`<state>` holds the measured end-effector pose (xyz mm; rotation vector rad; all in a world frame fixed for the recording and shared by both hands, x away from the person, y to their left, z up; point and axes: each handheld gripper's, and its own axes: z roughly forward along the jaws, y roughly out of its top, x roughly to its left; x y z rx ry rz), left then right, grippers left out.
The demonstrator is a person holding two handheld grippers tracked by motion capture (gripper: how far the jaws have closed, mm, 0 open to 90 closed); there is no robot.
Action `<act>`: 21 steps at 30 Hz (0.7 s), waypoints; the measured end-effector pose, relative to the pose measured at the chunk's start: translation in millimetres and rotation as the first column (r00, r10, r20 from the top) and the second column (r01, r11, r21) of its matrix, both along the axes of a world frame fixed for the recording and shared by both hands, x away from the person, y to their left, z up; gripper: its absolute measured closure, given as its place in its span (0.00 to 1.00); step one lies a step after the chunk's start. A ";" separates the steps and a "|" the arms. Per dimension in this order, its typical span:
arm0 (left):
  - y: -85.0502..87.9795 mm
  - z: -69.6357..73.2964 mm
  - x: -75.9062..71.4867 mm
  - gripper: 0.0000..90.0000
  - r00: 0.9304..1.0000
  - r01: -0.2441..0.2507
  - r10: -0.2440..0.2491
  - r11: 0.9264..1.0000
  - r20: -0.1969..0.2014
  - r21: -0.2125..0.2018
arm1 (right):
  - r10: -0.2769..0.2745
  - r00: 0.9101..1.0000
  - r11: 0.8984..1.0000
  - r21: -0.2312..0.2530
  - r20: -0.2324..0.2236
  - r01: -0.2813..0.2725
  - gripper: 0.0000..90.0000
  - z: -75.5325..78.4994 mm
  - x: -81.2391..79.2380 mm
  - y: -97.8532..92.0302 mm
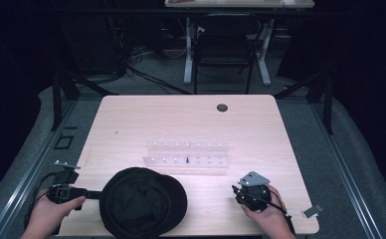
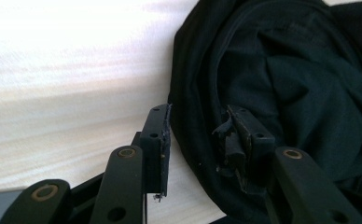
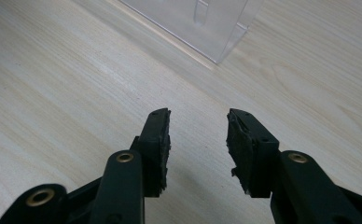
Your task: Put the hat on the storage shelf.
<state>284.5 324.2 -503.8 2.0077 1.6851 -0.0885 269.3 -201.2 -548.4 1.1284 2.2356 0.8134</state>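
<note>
Barely begun: left tool (image 2: pixel 195 135) straddles the black cap's (image 1: pixel 144 201) brim edge, jaws apart, not yet clamped; right tool (image 3: pixel 198 140) gapes idle over bare desk (image 1: pixel 181 119).

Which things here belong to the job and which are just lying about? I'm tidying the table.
In the job: black cap, with left gripper at its edge.

Lying about: clear plastic rack, right gripper open over bare table.
</note>
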 end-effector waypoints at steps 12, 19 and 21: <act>0.0 -11.3 -6.3 0.69 0.999 -0.012 0.011 1.000 -0.033 -0.023 | 0.004 1.000 1.000 -0.001 0.003 -0.004 0.65 0.4 -1.0 1.3; 0.2 -16.5 -6.1 0.69 0.998 -0.014 0.012 0.999 -0.057 -0.029 | 0.007 1.000 1.000 -0.003 -0.001 -0.007 0.65 0.1 -0.9 2.2; 0.1 -18.5 -5.2 0.69 0.998 -0.020 0.019 0.999 -0.060 -0.027 | 0.004 1.000 1.000 0.003 0.002 -0.004 0.65 -0.7 -0.9 2.8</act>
